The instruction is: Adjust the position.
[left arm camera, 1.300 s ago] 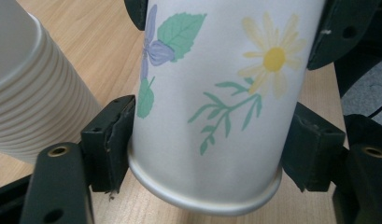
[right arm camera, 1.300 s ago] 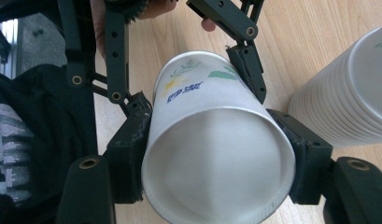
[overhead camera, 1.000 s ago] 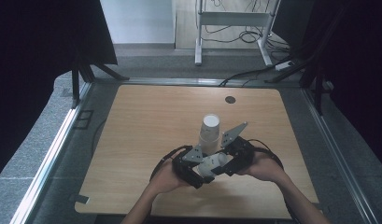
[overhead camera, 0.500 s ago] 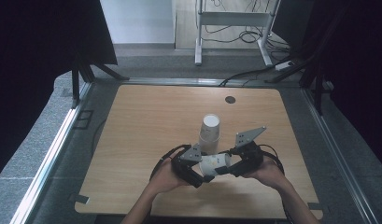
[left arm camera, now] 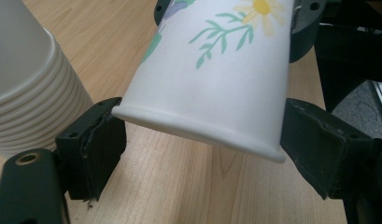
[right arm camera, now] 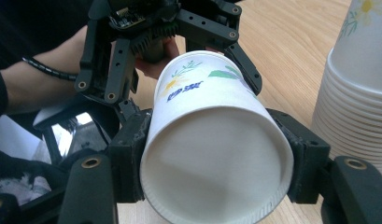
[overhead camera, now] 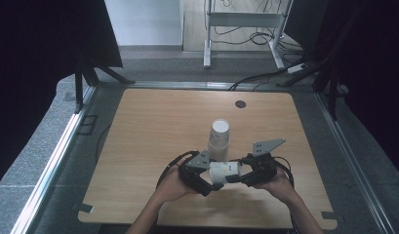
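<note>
Nearest, at the table's front edge in the high view, two hands hold the grippers facing each other, with a single paper cup [overhead camera: 225, 171] lying on its side between them, lifted off the wood.

Right gripper [overhead camera: 247, 171]: jaws clamped on the cup's bottom end. In the right gripper view its pads press both sides of the white base [right arm camera: 216, 163], which faces the camera; flower print and blue lettering show on the wall beyond.

Left gripper [overhead camera: 207, 176]: in the left gripper view its two black pads [left arm camera: 93, 142] flank the rolled rim of the cup [left arm camera: 212, 84]. The right-hand pad looks to be touching the rim; at the other one contact can't be made out. Whether it grips or just brackets the rim I cannot tell.

Just beyond the grippers, a stack of paper cups [overhead camera: 219, 139] stands upside down on the wooden table [overhead camera: 153, 122], near its middle. Ribbed rims of the stack [left arm camera: 25, 93] sit close beside the left jaw.

Farther back, a small dark round spot [overhead camera: 240, 104] lies near the table's far edge.
</note>
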### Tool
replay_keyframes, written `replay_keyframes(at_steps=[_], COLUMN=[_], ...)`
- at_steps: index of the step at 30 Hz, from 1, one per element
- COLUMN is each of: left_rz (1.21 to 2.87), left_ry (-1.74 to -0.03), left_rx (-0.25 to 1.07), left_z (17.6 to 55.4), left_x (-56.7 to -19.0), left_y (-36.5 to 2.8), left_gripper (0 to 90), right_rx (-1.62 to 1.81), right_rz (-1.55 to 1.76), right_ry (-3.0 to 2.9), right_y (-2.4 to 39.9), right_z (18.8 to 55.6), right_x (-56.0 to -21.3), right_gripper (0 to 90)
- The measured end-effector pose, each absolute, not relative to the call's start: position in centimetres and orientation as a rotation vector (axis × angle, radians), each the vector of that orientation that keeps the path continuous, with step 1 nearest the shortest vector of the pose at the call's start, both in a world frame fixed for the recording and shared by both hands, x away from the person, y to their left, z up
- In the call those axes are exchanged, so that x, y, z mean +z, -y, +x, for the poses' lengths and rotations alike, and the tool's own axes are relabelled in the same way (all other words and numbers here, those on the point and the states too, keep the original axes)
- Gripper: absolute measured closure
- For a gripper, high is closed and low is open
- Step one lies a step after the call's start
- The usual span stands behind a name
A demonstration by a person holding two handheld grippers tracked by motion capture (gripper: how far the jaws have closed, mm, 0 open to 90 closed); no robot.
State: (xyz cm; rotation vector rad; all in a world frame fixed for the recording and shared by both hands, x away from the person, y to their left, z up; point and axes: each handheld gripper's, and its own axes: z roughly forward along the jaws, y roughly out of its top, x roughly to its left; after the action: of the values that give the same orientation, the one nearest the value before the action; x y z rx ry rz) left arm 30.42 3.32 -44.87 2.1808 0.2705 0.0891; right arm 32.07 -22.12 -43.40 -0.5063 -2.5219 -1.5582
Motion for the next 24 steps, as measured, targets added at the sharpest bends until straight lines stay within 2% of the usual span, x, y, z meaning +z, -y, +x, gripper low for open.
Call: replay_keyframes(at_steps=[7, 24], left_rz=[2.174, 2.175], left_ry=[-0.265, -0.239], left_rx=[0.083, 0.085], left_z=[30.43, 30.33], left_x=[-44.83, -44.8], left_y=[-3.31, -3.51], left_gripper=[16.2, 24.9], right_rx=[-1.61, -1.62], right_rz=[-0.5, -0.479], right_ry=[2.458, 2.434], right_y=[22.43, 22.52], right_z=[32.02, 32.18], right_x=[-44.07, -44.46], right_gripper=[36.2, 35.6])
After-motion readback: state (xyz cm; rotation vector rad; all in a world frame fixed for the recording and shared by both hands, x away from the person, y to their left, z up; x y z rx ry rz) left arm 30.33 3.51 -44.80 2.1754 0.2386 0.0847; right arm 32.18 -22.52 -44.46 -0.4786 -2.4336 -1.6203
